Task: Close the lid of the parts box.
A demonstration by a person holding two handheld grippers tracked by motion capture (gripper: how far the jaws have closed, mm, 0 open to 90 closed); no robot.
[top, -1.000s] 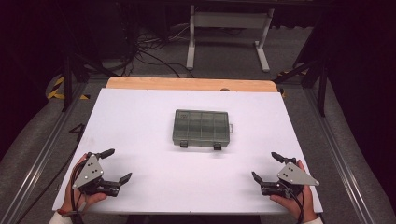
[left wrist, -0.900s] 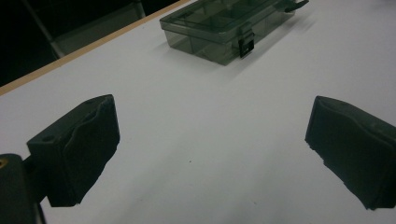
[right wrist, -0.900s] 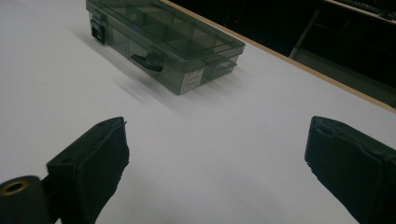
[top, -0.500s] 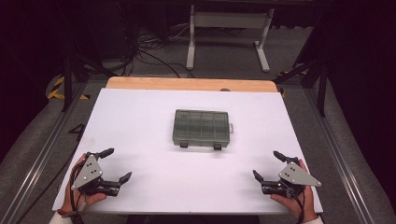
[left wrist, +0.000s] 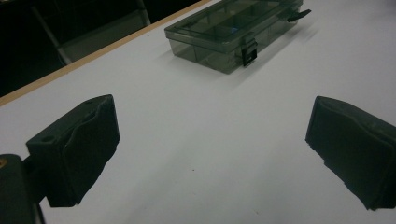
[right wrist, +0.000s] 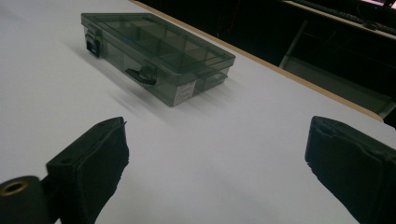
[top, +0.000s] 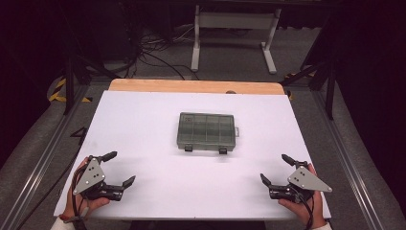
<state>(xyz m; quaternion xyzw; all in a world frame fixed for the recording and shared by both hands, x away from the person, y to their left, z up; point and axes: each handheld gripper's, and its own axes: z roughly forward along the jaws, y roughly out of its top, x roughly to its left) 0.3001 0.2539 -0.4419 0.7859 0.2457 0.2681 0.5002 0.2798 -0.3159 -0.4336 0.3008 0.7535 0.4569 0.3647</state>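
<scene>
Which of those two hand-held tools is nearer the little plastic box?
Left, narrowly. The left tool sits toward the person and left of the box; the right tool toward the person and right. Neither touches it.

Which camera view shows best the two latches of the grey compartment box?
The right gripper view: latches on the compartment box appear near, one flipped out. The left gripper view shows both, one cropped. The high view shows them tiny.
</scene>
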